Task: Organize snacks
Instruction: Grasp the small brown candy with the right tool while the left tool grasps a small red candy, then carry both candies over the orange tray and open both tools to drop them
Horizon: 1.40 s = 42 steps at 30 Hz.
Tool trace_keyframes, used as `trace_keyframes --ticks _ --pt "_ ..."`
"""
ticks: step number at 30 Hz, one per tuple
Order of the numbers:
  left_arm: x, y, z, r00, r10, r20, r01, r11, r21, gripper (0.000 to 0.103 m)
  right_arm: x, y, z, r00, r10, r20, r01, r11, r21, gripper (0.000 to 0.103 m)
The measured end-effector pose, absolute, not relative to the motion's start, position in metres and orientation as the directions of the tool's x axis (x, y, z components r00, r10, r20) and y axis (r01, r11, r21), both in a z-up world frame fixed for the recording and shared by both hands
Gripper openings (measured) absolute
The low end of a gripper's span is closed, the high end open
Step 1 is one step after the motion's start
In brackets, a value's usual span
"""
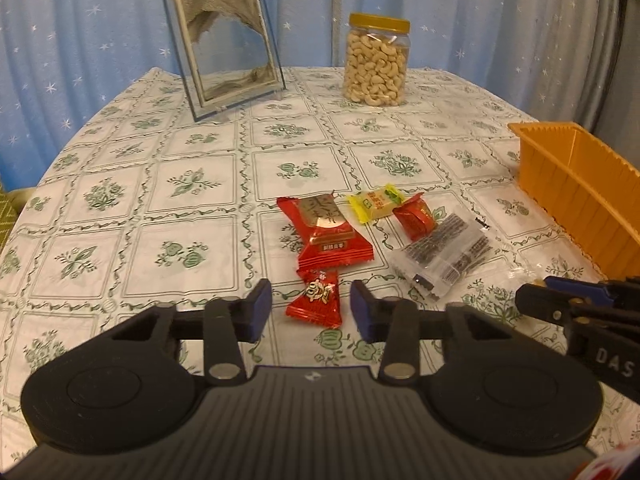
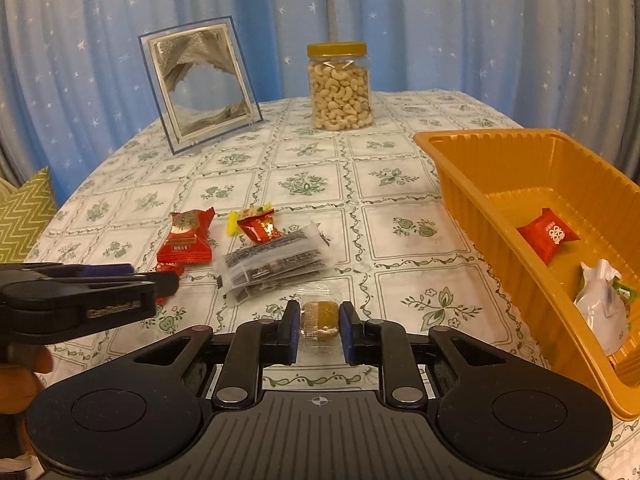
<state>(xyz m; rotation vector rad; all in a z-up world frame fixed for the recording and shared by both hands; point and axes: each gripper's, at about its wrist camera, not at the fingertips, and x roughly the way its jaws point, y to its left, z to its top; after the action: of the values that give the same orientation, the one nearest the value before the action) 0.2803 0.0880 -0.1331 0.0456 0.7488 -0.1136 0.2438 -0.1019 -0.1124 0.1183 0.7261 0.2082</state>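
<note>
Left wrist view: the small red candy (image 1: 315,299) is framed between the parted pads of the left hand-held gripper (image 1: 311,307), untouched. A clear-wrapped sweet (image 2: 318,320) is clamped in the right hand-held gripper (image 2: 319,330), with the orange tray (image 2: 472,184) to its right.

My left wrist camera sits low over the table (image 1: 120,200), looking forward and down along its fingers at the loose snacks close ahead. My right wrist camera looks the same way from further right, near the orange tray (image 2: 460,168). Both share the sand picture frame (image 1: 224,44), cashew jar (image 1: 376,64) and curtain (image 1: 80,20).
</note>
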Motion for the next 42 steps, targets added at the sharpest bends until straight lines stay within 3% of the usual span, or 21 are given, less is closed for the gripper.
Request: trace_keyframes --ticks 1,6,15,27,42 --pt "0.282 0.087 -0.135 0.723 -0.088 -0.685 0.121 0.993 0.001 0.025 0.244 -0.103 -0.113 0.728 0.230 -0.646 -0.147 0.973 0.181 0.021" --pt "0.275 0.084 -0.134 0.723 -0.074 -0.687 0.109 0.994 0.007 0.021 0.243 -0.106 -0.109 0.733 0.230 -0.640 -0.141 0.972 0.188 0.021" --pt "0.234 0.070 -0.116 0.713 -0.069 -0.697 0.082 0.996 -0.014 0.019 0.217 -0.124 -0.087 0.754 0.232 -0.615 -0.139 0.971 0.195 0.021" --pt "0.153 0.038 -0.066 0.739 -0.114 -0.664 0.059 0.993 -0.106 0.019 0.144 -0.159 -0.052 0.767 0.238 -0.596 -0.158 0.970 0.184 0.021" --pt "0.090 0.016 -0.022 0.773 -0.123 -0.622 0.050 0.990 -0.134 0.019 0.092 -0.189 -0.023 0.786 0.233 -0.572 -0.140 0.969 0.202 0.021"
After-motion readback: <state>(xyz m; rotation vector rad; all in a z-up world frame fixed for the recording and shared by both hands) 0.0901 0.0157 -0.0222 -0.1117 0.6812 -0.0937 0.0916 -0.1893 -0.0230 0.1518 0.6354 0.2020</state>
